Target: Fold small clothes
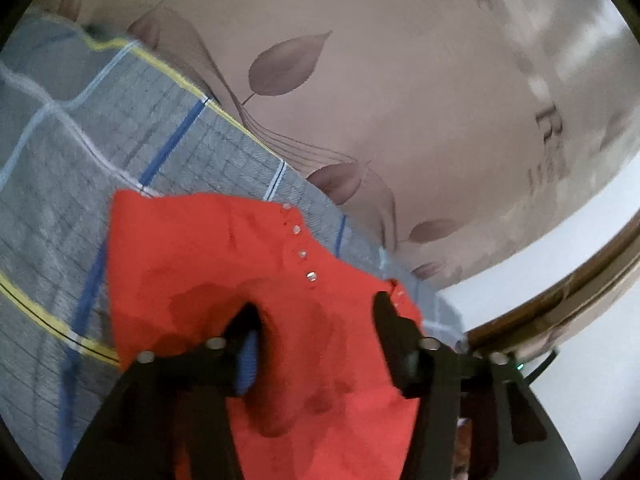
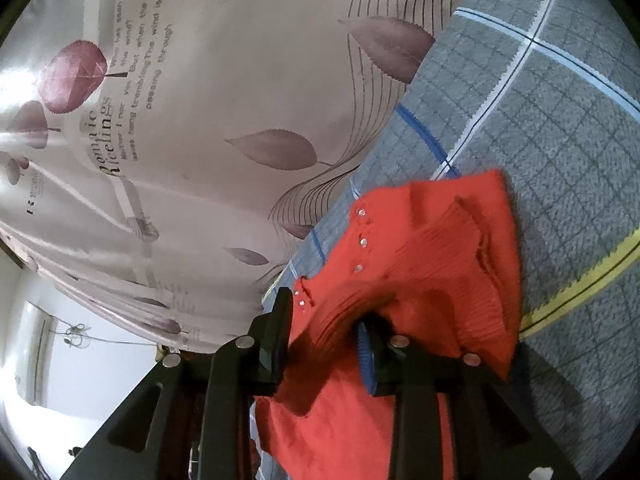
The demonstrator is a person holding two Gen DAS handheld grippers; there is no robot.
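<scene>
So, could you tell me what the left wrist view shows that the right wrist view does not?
Only the left wrist view shows the brown wooden rail at the curtain's foot and the left gripper, jaws apart around a red fold. Only the right wrist view shows the printed verse, the white unit on the wall and the right gripper. Both show the red garment with its shiny studs, lying on the grey checked blanket before the leaf-patterned curtain.

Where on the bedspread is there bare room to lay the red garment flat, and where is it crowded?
Bare grey checked bedspread lies beyond the red garment in the right wrist view, and beside it in the left wrist view. It is crowded near the leaf-print curtain, where the garment's studded edge and both grippers sit.
</scene>
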